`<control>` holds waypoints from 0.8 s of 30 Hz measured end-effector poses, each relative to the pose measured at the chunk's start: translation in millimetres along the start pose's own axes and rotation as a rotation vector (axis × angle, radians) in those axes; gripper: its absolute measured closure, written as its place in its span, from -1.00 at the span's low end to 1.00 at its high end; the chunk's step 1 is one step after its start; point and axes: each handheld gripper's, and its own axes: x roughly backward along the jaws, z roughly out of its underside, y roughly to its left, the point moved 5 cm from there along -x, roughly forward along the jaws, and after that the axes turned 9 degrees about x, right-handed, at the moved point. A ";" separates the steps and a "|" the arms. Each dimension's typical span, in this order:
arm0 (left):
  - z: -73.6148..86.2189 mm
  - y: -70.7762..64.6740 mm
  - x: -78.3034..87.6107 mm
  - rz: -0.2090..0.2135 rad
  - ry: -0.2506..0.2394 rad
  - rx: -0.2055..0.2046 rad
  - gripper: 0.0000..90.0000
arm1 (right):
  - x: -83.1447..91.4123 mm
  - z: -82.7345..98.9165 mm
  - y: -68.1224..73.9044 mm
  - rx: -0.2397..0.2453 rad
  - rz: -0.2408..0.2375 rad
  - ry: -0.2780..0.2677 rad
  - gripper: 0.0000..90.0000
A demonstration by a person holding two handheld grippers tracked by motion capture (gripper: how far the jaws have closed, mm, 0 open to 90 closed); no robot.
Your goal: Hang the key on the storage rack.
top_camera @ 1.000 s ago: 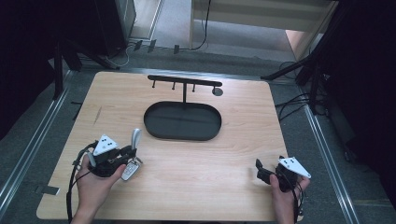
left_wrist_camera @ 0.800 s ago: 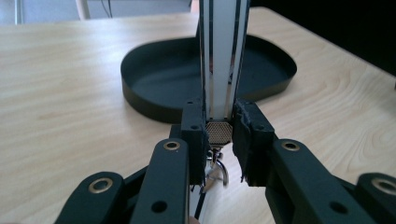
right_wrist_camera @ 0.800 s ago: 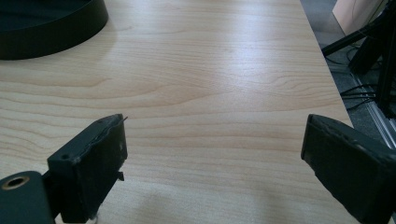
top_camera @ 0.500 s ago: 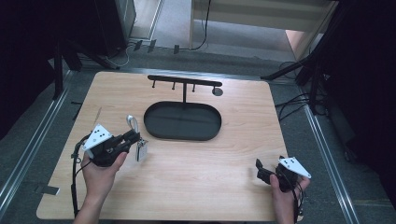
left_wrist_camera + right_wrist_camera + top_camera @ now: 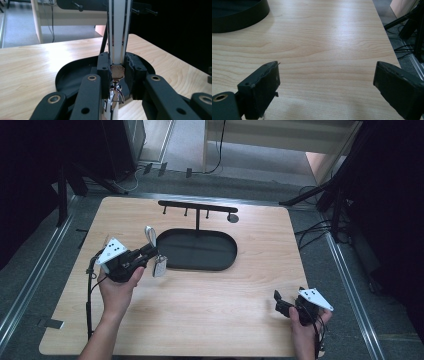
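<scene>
The left gripper [image 5: 150, 253] is clamped on a white strap [image 5: 118, 30] with a metal clasp, just beside the black tray's [image 5: 227, 265] left rim. The grip is narrow, so the strap could swing or slip out. The right gripper [image 5: 281, 302], jaws wide and empty, rests well away from the tray.

The oval tray [image 5: 200, 265] sits at the table's [image 5: 250, 285] centre, with the hook rack [image 5: 197, 207] behind it. Left of the tray, the left gripper [image 5: 145, 254] holds a lanyard [image 5: 155, 255]; the right gripper [image 5: 280, 301] is lower right
</scene>
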 end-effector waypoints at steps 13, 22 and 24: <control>-15.1 8.6 -31.9 0.022 0.018 0.014 0.67 | -0.1 0.0 0.1 0.001 0.001 0.002 -0.85; -21.9 14.5 -57.6 0.037 0.029 0.031 0.67 | 0.1 0.0 -0.1 -0.001 0.000 0.000 -0.85; -22.9 16.8 -61.5 0.049 0.028 0.041 0.67 | 0.2 0.0 -0.2 -0.002 0.000 -0.001 -0.84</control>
